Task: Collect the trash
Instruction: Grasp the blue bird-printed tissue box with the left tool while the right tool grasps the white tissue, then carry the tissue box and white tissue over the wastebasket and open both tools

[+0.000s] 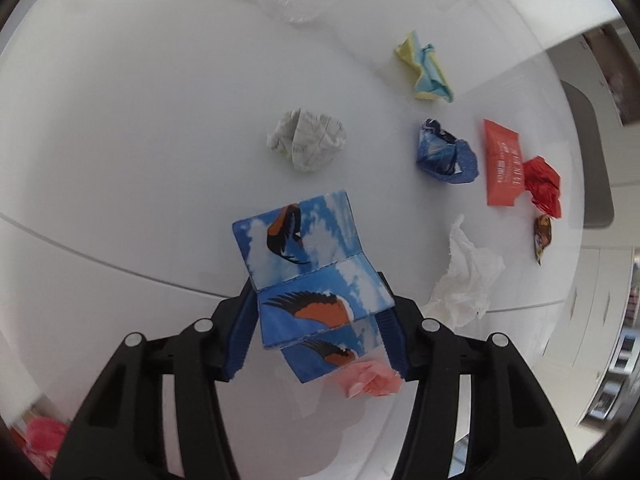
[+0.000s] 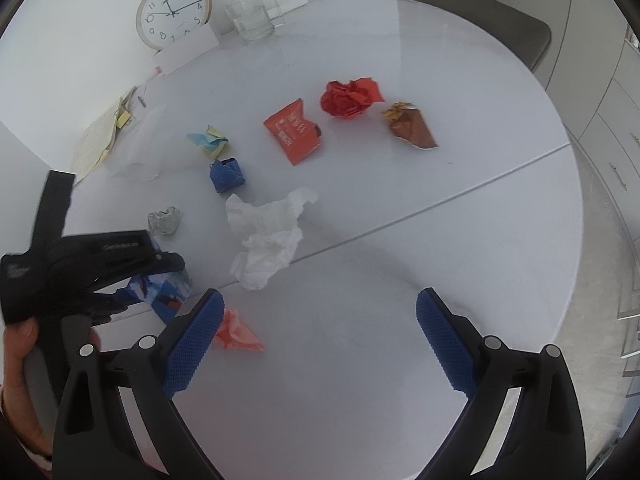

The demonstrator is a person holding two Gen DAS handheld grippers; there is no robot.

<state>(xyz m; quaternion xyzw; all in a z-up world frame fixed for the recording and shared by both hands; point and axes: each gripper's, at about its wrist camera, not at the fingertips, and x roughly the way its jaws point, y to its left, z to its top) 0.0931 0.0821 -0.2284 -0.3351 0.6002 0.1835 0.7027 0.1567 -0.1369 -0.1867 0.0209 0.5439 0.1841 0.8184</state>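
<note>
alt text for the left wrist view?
The left gripper clamps a folded blue bird-print paper above a white table. Crumpled scraps lie beyond, among them a white tissue and a red wrapper.

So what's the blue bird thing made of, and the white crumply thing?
The blue bird-print piece looks like thin printed card or stiff paper: sharp folds, flat panels, slight sheen. The white crumpled piece looks like soft tissue or a paper napkin: matte, limp, with ragged wrinkles. Neither is certain.
</note>
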